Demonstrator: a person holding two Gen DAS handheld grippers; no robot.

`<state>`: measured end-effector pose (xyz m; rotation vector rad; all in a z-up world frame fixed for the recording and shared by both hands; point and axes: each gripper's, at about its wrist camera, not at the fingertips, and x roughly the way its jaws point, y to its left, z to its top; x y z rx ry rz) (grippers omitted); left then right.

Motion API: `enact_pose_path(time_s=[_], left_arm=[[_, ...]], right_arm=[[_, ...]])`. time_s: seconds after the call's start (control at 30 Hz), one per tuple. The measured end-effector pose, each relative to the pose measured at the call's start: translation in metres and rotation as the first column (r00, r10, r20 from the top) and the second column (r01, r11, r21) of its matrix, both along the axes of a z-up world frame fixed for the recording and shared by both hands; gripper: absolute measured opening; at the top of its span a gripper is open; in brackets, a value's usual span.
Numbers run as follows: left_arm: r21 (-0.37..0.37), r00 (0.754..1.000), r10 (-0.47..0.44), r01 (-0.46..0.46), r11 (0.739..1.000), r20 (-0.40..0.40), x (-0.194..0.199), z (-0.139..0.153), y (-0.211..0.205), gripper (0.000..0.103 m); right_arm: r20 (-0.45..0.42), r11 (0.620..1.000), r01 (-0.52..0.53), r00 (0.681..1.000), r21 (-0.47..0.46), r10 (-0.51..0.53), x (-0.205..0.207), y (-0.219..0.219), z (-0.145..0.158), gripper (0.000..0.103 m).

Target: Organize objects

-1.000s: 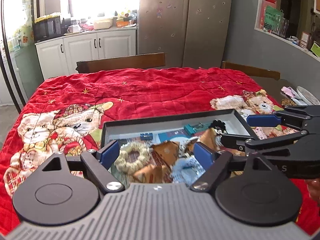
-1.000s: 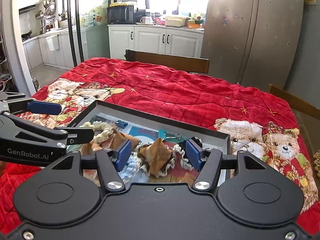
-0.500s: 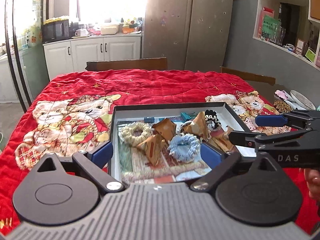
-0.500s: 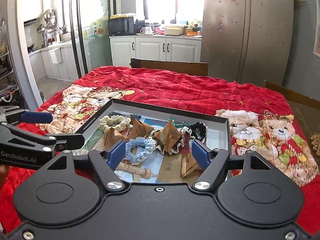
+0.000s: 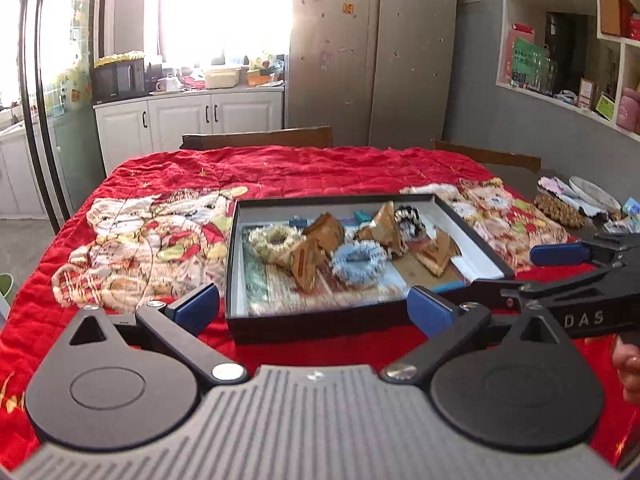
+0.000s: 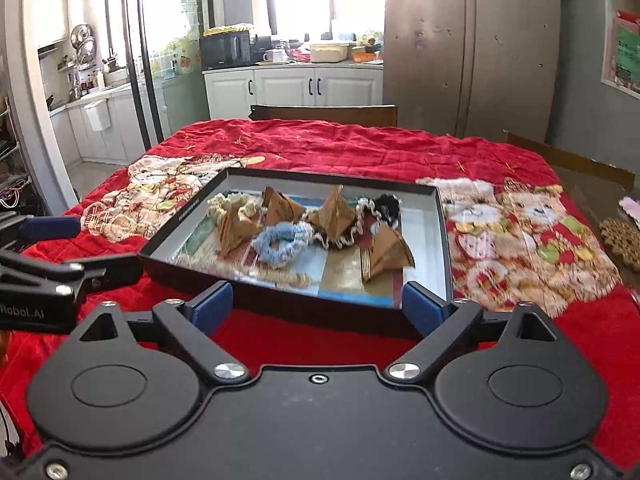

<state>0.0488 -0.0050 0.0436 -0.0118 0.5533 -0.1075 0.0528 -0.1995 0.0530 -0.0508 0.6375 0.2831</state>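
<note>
**Both grippers spread before the tray's near wall**

"DAS" could be read on the right gripper (image 5: pixel 568 280) in the left wrist view, and "Robot.AI" on the left gripper (image 6: pixel 60 256) in the right wrist view. Both sets of jaws were opening wide, with nothing gripped. The black tray (image 5: pixel 320 326) was set on the red bear-print blanket (image 5: pixel 280 172), its near wall just beyond the blue pads (image 6: pixel 212 306). Scrunchies (image 5: pixel 358 260) and brown paper pyramids (image 6: pixel 386 258) were held inside it. Bare blanket was left around all four edges.
</note>
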Motion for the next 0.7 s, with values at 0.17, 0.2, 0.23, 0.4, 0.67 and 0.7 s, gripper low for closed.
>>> enact_pose_path(time_s=[0.17,0.2,0.23,0.4,0.67,0.7], left_arm=[[0.01,1.0,0.01,-0.01,1.0,-0.021,-0.016,-0.012,0.0,0.103],[0.014,1.0,0.013,-0.013,1.0,-0.023,-0.018,-0.014,0.0,0.103],[0.017,1.0,0.017,-0.017,1.0,-0.022,-0.02,-0.015,-0.001,0.103],[0.038,0.999,0.036,-0.036,0.999,0.003,-0.03,-0.021,-0.004,0.103],[0.021,0.998,0.062,-0.062,0.998,-0.004,-0.038,-0.032,-0.003,0.103],[0.016,0.998,0.067,-0.067,0.998,-0.005,-0.039,-0.033,-0.002,0.103]], right_arm=[[-0.016,0.999,0.031,0.999,0.012,-0.031,-0.017,-0.004,-0.006,0.097],[-0.018,0.999,0.035,0.999,0.007,-0.035,-0.02,-0.004,-0.007,0.097],[-0.02,0.999,0.038,0.999,-0.003,-0.038,-0.023,-0.003,-0.009,0.097],[-0.022,0.998,0.057,0.998,-0.033,-0.057,-0.035,-0.001,-0.017,0.098],[-0.013,0.994,0.112,0.994,-0.013,-0.112,-0.054,-0.009,-0.019,0.1],[-0.014,0.993,0.116,0.993,-0.009,-0.117,-0.056,-0.009,-0.02,0.101]])
